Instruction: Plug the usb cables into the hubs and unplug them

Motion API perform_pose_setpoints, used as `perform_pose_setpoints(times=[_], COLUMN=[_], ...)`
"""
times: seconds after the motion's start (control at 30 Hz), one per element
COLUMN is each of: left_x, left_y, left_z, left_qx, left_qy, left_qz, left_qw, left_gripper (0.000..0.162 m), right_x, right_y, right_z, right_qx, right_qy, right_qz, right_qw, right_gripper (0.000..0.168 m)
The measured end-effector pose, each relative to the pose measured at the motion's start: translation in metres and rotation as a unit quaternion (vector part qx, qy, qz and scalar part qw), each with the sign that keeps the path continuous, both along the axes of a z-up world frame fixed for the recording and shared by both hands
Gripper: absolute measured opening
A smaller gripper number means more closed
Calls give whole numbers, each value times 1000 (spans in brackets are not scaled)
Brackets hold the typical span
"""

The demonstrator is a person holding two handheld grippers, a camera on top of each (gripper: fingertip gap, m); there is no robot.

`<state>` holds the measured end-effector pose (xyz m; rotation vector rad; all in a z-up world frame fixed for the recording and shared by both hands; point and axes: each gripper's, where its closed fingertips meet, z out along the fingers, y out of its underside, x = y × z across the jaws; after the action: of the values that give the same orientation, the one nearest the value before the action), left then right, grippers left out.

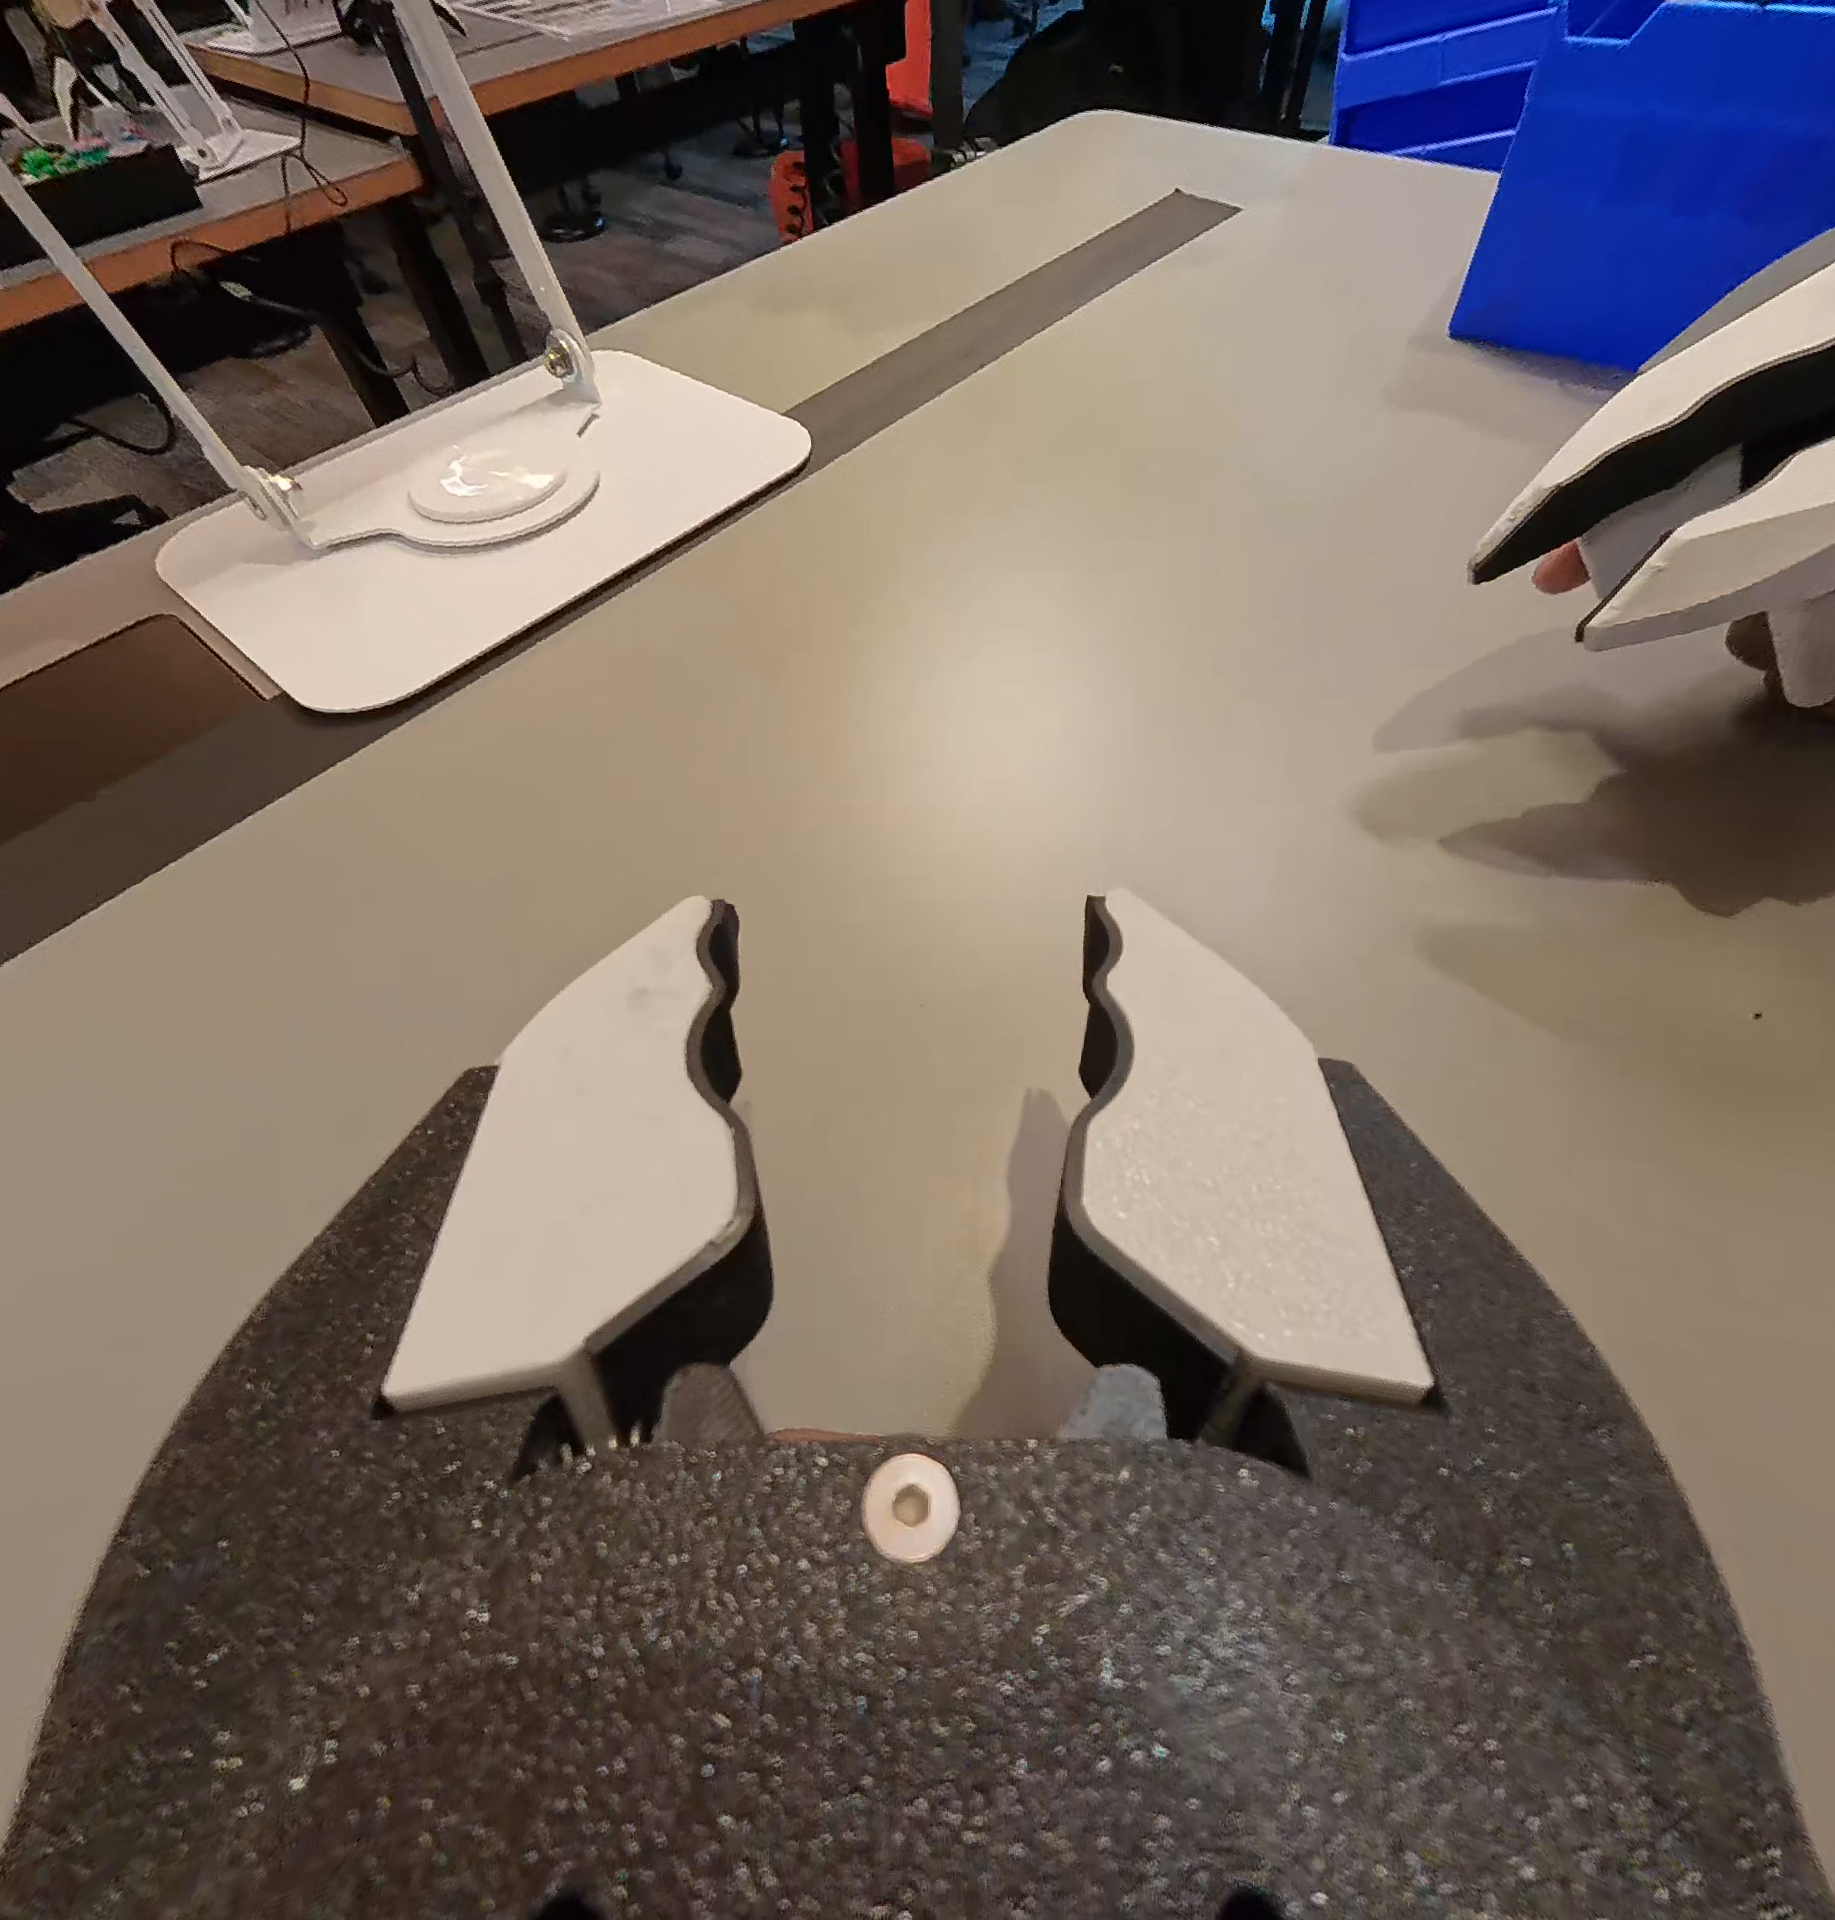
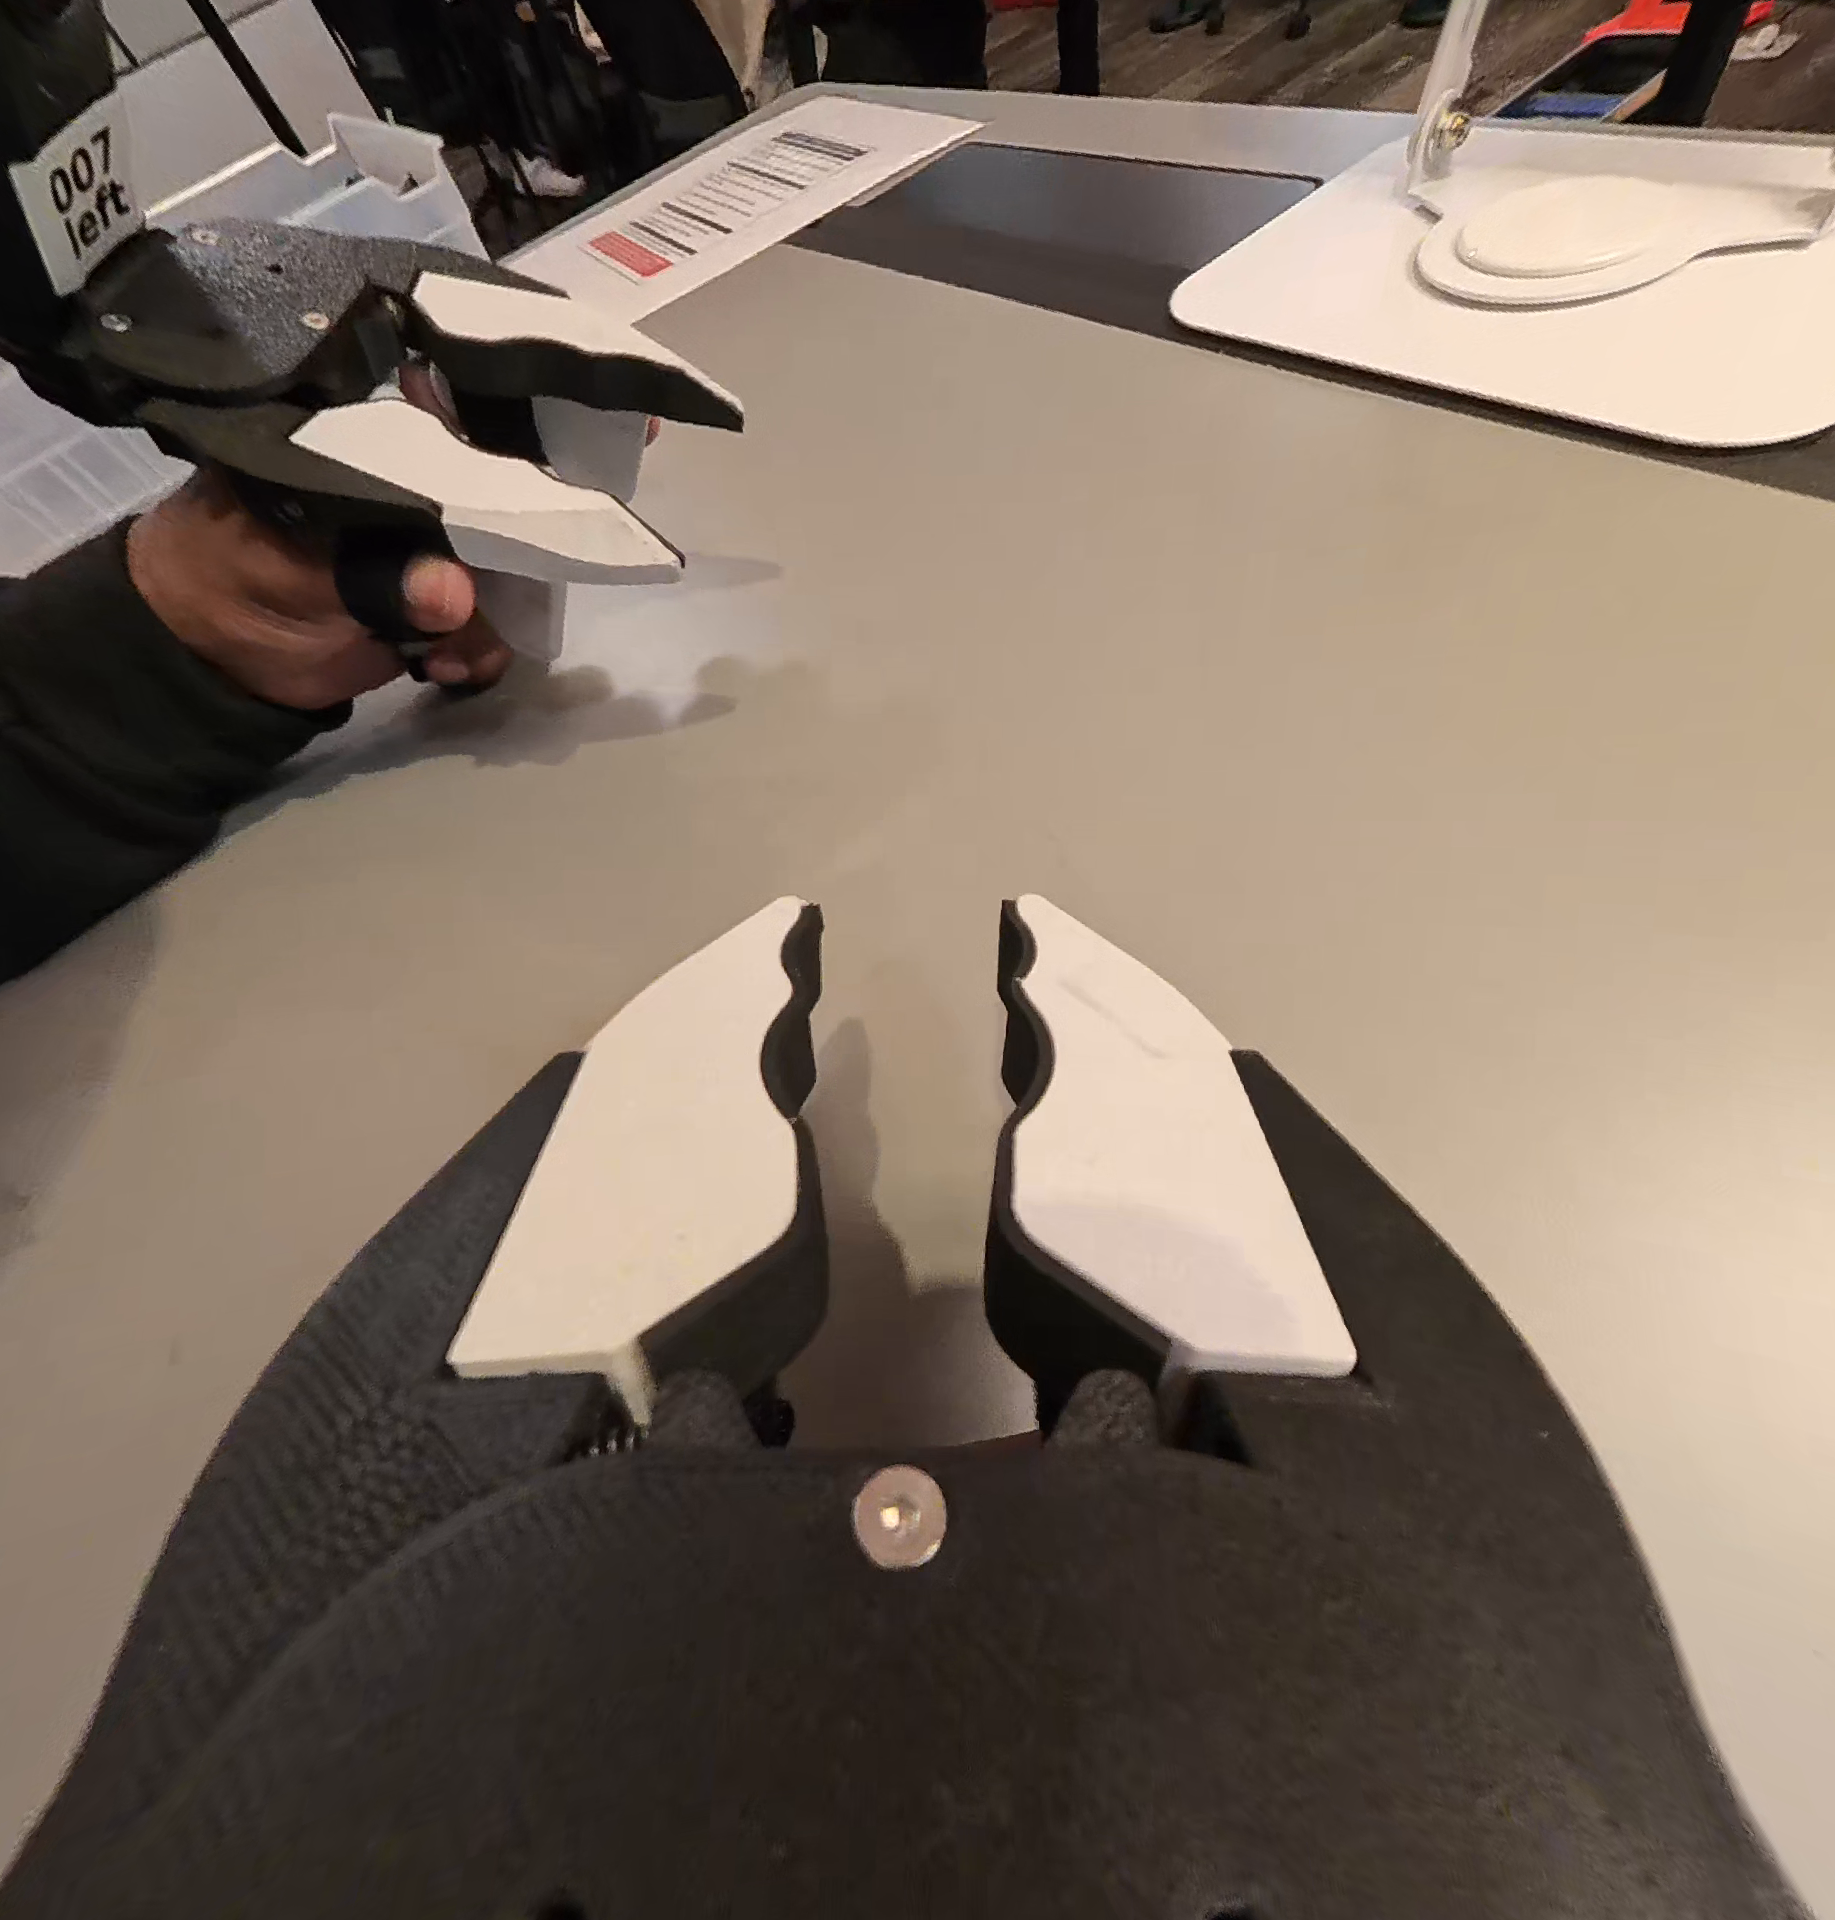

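Note:
No usb cable or hub shows in either view. My left gripper (image 1: 911,909) is open and empty, its white fingers held just above the grey table (image 1: 892,675). It also shows at the left of the right wrist view (image 2: 710,494), held in a person's hand. My right gripper (image 2: 911,914) is open and empty over the same table (image 2: 1152,675). It also shows at the right edge of the left wrist view (image 1: 1526,603), jaws a little apart, nothing between them.
A white stand base (image 1: 477,530) with slanted white legs sits at the table's far left; it also shows far right in the right wrist view (image 2: 1578,301). A blue bin (image 1: 1661,177) stands far right. A printed sheet (image 2: 778,187) lies at the far edge. A dark strip (image 1: 996,322) crosses the table.

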<state>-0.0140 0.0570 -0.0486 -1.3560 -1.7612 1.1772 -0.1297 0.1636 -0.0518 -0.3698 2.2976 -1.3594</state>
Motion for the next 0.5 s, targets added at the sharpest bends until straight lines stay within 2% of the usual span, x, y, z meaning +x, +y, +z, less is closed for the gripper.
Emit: perform_pose_setpoints(times=[0.3, 0.43, 0.5], left_x=[7, 37, 68], left_y=[1, 15, 24], left_z=[10, 62, 92], left_qx=[38, 75, 52], left_qy=[24, 67, 73], left_qz=[8, 12, 30], left_qw=[999, 995, 995], left_gripper=[64, 64, 64], right_x=[3, 0, -2], right_y=[2, 2, 1], right_z=[2, 5, 5], right_qx=[-20, -21, -14], right_qy=[34, 12, -6], right_qz=[1, -2, -1], right_qw=[999, 1000, 1000], right_gripper=[32, 32, 32])
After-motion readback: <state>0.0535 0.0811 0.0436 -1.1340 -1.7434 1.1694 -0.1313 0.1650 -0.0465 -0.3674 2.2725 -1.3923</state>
